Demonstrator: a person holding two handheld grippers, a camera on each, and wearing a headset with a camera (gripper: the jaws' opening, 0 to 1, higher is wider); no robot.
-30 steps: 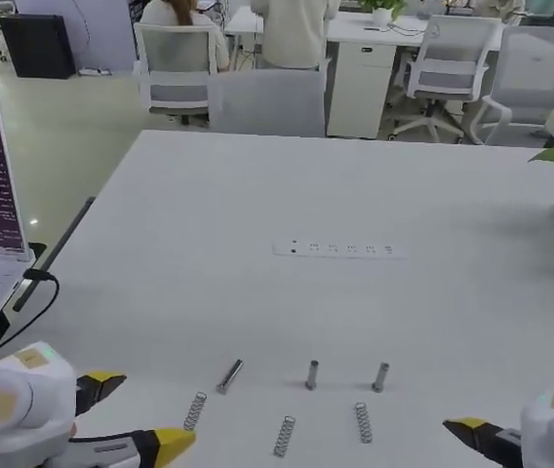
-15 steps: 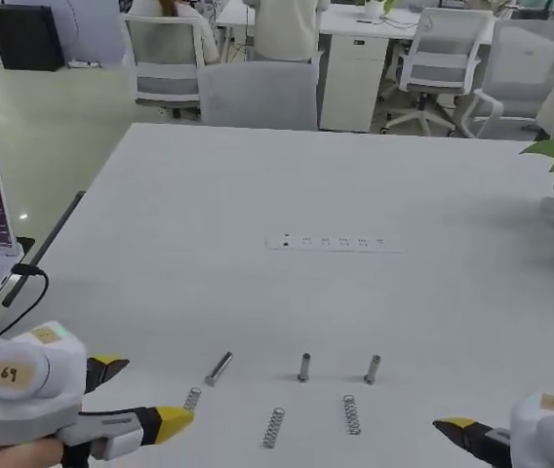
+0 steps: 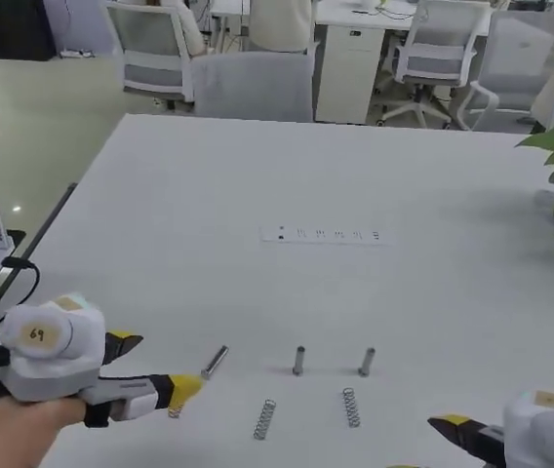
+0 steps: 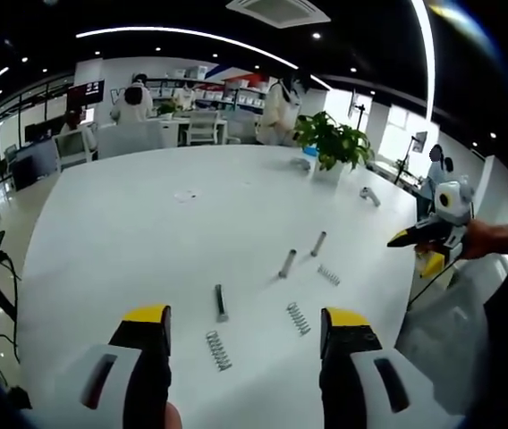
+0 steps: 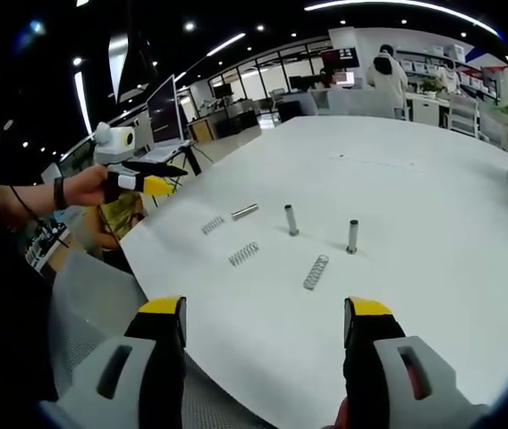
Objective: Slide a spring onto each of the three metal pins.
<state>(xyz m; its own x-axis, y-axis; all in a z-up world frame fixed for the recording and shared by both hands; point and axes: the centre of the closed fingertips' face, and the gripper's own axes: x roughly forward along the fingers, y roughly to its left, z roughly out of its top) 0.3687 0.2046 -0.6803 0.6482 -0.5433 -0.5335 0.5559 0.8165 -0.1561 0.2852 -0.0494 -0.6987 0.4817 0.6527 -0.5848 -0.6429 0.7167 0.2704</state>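
White tabletop carried three metal pins: left pin lying flat, middle pin and right pin upright. Left spring, middle spring and right spring lay loose just beside them, none on a pin. Left tool hung near left spring, jaws wide, empty. Right tool was likewise wide and empty, well apart.

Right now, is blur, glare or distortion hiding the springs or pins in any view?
Head view: even light, slightly soft, the springs read as thin coils and the pins are clear. Left gripper view: fisheye bows the table; the ceiling light strips glare overhead, not on the parts. Right gripper view: same bowing, parts small but sharp.
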